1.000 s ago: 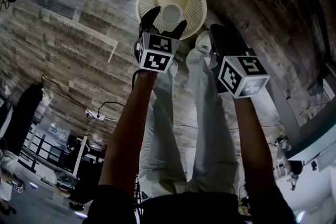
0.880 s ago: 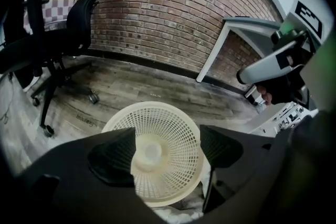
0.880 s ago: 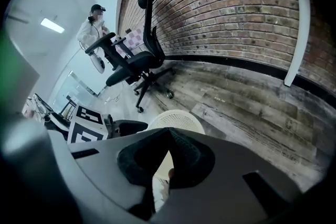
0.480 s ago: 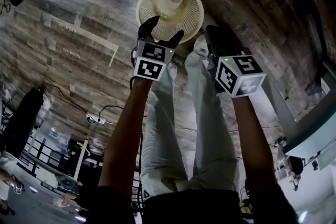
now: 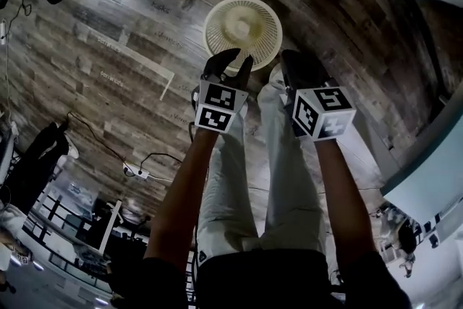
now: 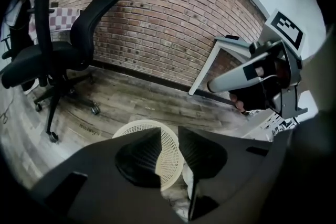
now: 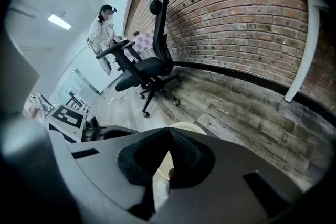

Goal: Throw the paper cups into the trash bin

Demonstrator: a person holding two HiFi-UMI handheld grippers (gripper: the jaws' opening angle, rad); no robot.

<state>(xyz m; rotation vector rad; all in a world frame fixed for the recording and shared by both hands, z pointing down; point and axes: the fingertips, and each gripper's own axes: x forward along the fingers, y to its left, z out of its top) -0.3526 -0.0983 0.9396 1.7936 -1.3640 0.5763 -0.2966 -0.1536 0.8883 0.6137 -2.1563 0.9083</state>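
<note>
Cup (image 5: 241, 23) lies inside bin (image 5: 266, 17), which stands on wood floor (image 5: 108, 47). L gripper (image 5: 233, 63) hangs over bin's near rim; its jaws have just been closing, now a narrow gap w/ nothing btwn them. R gripper (image 5: 304, 70) is just beside it, right of bin, tips together, empty. Office chair (image 6: 58, 55) stands by brick wall (image 6: 173, 18).

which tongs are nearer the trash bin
Left. The left tongs hang over the near rim of the trash bin, jaws just been closing with nothing between them; the right tongs are off beside its right edge.
</note>
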